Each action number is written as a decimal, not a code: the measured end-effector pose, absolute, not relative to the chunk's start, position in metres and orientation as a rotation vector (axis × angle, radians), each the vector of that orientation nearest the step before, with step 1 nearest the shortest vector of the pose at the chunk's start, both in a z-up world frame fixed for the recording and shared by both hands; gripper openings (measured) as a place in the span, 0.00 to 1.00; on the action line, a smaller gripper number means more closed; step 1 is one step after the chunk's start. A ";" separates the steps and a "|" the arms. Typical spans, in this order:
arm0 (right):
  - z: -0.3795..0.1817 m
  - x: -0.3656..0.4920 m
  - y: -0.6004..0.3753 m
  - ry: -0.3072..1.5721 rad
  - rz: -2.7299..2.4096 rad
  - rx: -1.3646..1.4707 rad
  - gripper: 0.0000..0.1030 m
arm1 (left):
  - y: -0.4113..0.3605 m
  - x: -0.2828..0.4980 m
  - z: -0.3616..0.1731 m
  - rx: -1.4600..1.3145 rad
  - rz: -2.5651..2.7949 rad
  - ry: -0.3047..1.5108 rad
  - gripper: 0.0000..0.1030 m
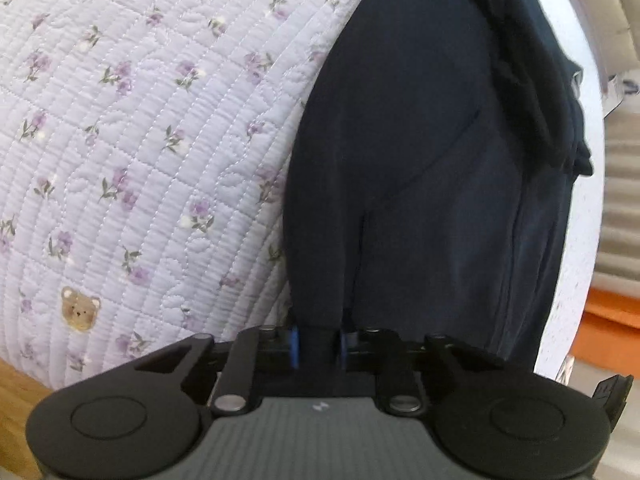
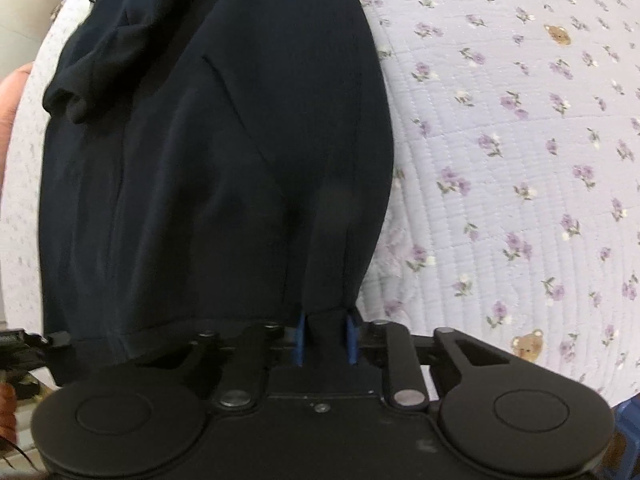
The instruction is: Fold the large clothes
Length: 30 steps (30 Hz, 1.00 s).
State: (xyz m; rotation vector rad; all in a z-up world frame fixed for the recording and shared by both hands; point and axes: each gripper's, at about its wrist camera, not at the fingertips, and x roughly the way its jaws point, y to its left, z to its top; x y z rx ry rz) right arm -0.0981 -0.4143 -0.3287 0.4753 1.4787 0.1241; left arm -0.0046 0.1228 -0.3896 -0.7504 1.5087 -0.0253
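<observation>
With left tool (image 1: 318,342) and right tool (image 2: 326,338) clamped on dark navy knit garment (image 1: 420,160), lift evenly; keep hem taut over lilac floral quilted bedcover (image 1: 140,140).

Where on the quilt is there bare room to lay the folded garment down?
Free: the floral quilt left of the dark garment in the left wrist view, right of it in the right wrist view. Crowded: the white strip past the garment, with bunched cloth.

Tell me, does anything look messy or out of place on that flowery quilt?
Only the far end of the dark garment: it lies bunched in a rumpled heap rather than flat. The floral quilt looks smooth and undamaged, and nothing is spilled.
</observation>
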 end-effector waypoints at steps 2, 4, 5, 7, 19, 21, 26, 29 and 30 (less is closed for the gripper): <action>-0.323 -0.101 -0.426 1.454 0.134 0.539 0.20 | 0.123 -0.002 -0.380 -0.776 -0.022 1.469 0.14; -0.311 -0.095 -0.434 1.409 0.150 0.599 0.20 | 0.123 0.003 -0.362 -0.836 -0.027 1.401 0.14; -0.303 -0.090 -0.438 1.386 0.158 0.634 0.20 | 0.123 0.010 -0.351 -0.869 -0.035 1.361 0.14; -0.286 -0.076 -0.444 1.336 0.187 0.689 0.20 | 0.120 0.032 -0.325 -0.888 -0.055 1.284 0.14; -0.226 0.077 -0.495 1.054 0.116 0.745 0.60 | 0.113 0.196 -0.247 -0.797 0.049 0.840 0.51; -0.222 0.083 -0.483 1.041 0.121 0.701 0.66 | 0.119 0.198 -0.237 -0.750 0.055 0.829 0.58; -0.236 0.098 -0.462 1.073 0.130 0.516 0.66 | 0.111 0.217 -0.245 -0.543 0.025 0.924 0.58; -0.241 0.113 -0.456 1.071 0.147 0.391 0.66 | 0.101 0.223 -0.257 -0.439 0.000 0.954 0.58; -0.246 0.118 -0.451 1.067 0.149 0.353 0.67 | 0.102 0.229 -0.271 -0.411 -0.015 0.961 0.58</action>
